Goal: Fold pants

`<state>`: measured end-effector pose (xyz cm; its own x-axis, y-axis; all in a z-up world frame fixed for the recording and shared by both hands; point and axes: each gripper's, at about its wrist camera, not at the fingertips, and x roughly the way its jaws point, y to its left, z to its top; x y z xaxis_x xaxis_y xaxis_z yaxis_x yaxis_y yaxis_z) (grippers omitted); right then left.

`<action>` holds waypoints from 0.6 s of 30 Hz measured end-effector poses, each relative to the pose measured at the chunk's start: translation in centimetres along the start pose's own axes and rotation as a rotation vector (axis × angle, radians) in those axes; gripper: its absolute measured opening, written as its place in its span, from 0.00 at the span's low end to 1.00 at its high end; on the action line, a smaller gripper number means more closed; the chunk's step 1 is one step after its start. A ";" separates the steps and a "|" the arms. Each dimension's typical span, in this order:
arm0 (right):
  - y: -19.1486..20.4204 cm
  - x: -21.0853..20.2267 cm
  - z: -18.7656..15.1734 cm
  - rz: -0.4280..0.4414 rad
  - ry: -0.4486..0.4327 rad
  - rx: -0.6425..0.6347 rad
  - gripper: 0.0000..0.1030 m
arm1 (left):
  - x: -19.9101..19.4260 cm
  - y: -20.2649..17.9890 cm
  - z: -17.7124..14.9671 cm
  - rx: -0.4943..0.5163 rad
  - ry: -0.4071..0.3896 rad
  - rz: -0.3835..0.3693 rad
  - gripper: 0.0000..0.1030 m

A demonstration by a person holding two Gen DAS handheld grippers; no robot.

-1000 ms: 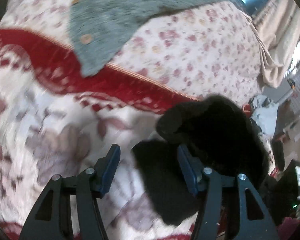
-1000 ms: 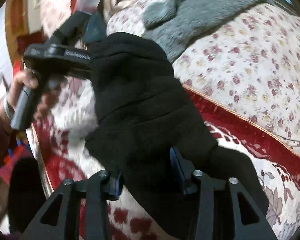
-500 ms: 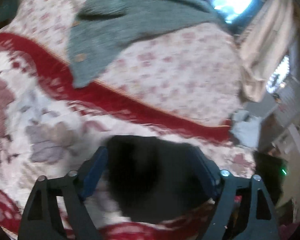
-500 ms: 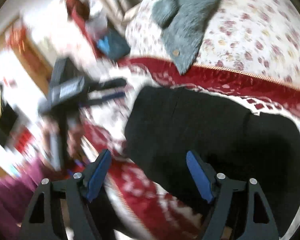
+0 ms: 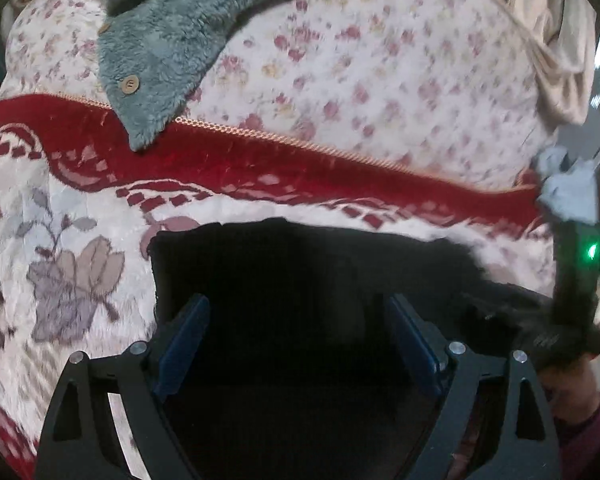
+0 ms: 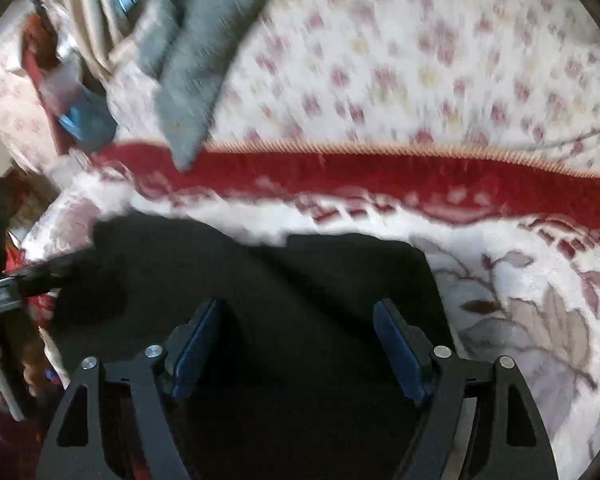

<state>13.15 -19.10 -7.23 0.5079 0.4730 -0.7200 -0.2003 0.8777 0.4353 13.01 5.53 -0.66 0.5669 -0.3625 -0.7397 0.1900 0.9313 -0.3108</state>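
The black pants [image 5: 300, 280] lie in a flat dark bundle on the flowered blanket [image 5: 60, 240], just below its red band [image 5: 260, 164]; the left gripper [image 5: 296, 344] hangs over them with its jaws spread wide, pads clear of the cloth, gripping nothing; the right gripper [image 6: 300, 344] stands over the same pants [image 6: 300, 272], its jaws opening, cloth below but not pinched; a grey fuzzy garment [image 5: 172, 40] lies well beyond the band.

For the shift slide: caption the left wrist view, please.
Open left tongs over folded black pants on a floral blanket; grey fleece lies beyond.
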 end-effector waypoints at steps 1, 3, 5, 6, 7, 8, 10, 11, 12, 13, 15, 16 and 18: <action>-0.6 -0.2 0.2 0.023 -0.018 0.018 0.87 | 0.4 -0.1 0.0 0.009 0.003 0.016 0.86; -0.1 -0.9 0.5 0.008 0.014 -0.018 0.87 | 0.2 0.0 -0.1 0.007 -0.006 0.020 0.86; -0.3 -2.3 0.8 -0.005 0.010 -0.007 0.88 | 0.0 0.8 -0.3 -0.007 -0.012 -0.008 0.86; -0.7 -3.6 1.1 0.008 -0.023 0.018 0.88 | -0.1 1.4 -0.5 -0.027 -0.011 -0.031 0.86; -0.9 -4.2 1.5 0.010 -0.050 0.029 0.88 | -0.1 1.7 -0.6 -0.041 -0.008 -0.045 0.86; -1.0 -4.7 2.1 -0.015 -0.073 0.028 0.88 | -0.1 2.0 -0.7 -0.059 -0.010 -0.059 0.86; -0.7 -4.1 3.3 -0.121 -0.062 -0.029 0.88 | -0.2 2.2 -0.8 -0.079 -0.018 -0.069 0.86; -0.5 -3.1 3.8 -0.181 -0.040 -0.065 0.88 | -0.2 2.2 -1.0 -0.077 -0.020 -0.067 0.86; -0.4 -2.0 4.2 -0.214 -0.005 -0.096 0.88 | -0.2 2.1 -1.2 -0.070 -0.023 -0.064 0.86; -0.3 -0.6 4.5 -0.202 0.047 -0.129 0.88 | -0.3 2.0 -1.4 -0.057 -0.028 -0.060 0.86; -0.3 1.5 4.9 -0.200 0.113 -0.188 0.88 | -0.2 2.2 -1.6 -0.054 -0.028 -0.067 0.86; -0.6 1.9 5.1 -0.205 0.120 -0.205 0.88 | -0.2 2.4 -1.7 -0.064 -0.031 -0.077 0.86; -2.0 2.6 6.0 -0.234 0.129 -0.202 0.96 | -0.1 2.7 -1.7 -0.082 -0.032 -0.090 0.86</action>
<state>19.88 -20.03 -6.74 0.4518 0.2513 -0.8560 -0.2598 0.9550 0.1432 12.05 8.00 -2.42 0.5759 -0.4422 -0.6876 0.1761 0.8884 -0.4239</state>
